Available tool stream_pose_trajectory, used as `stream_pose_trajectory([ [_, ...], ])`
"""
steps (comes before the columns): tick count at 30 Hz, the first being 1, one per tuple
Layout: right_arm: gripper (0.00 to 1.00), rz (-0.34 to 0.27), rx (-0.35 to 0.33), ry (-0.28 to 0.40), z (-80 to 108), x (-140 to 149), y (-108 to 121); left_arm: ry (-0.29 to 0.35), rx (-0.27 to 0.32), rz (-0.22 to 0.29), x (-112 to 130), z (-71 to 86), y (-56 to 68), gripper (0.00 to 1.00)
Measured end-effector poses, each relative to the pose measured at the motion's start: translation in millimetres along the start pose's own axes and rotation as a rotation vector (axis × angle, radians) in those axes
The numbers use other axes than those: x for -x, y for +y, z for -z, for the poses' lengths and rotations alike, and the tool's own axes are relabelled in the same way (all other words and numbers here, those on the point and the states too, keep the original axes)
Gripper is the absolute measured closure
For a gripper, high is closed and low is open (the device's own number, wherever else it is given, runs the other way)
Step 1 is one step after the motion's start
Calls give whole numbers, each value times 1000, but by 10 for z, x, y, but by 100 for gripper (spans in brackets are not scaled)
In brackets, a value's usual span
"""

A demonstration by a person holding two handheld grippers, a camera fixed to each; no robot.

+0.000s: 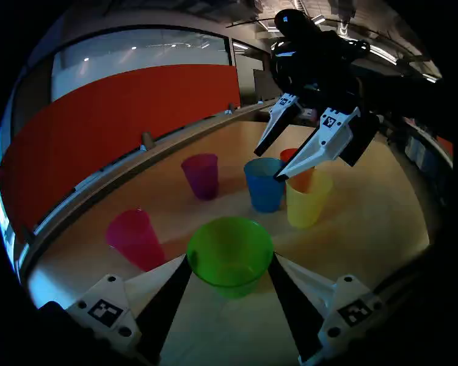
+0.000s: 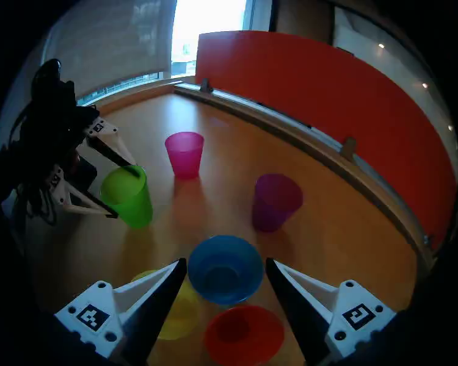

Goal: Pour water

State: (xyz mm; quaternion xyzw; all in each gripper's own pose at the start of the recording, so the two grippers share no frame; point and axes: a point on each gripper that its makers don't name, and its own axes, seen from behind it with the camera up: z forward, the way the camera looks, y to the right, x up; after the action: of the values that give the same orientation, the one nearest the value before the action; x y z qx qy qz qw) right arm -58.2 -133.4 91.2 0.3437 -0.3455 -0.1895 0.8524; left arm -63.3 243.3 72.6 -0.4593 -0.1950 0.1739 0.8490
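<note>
Left gripper view shows your left tongs [image 1: 229,256] pinching the green cup [image 1: 230,271] on the desk [image 1: 369,226]; your right tongs [image 2: 225,261] hang open, one finger either side of the blue cup [image 2: 224,274].

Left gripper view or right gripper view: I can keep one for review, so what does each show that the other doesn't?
Left gripper view: ceiling light strips, the right tool from outside, over the blue cup. Right gripper view: a bright window, the left tool from outside, flanking the green cup. Both: red panel, table, and all six cups, pink, purple, yellow and orange included.
</note>
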Motion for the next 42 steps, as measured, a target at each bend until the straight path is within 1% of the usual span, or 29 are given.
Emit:
stream_pose_trajectory([
  [6,0,-17,-3,-12,-14,9,-12,1,0,1,-1,39,-3,14],
  [15,0,-61,-13,-36,-25,43,-21,2,5,3,-10,63,4,14],
  [21,0,-76,-16,-77,-35,155,-28,1,8,2,-17,63,11,14],
  [27,0,-88,-22,-69,-58,155,-42,2,6,2,-7,53,3,14],
  [36,0,-88,-20,-70,-54,175,-37,2,9,1,5,32,14,14],
  [42,5,-96,-20,-76,-72,201,-35,4,8,1,-2,38,17,14],
])
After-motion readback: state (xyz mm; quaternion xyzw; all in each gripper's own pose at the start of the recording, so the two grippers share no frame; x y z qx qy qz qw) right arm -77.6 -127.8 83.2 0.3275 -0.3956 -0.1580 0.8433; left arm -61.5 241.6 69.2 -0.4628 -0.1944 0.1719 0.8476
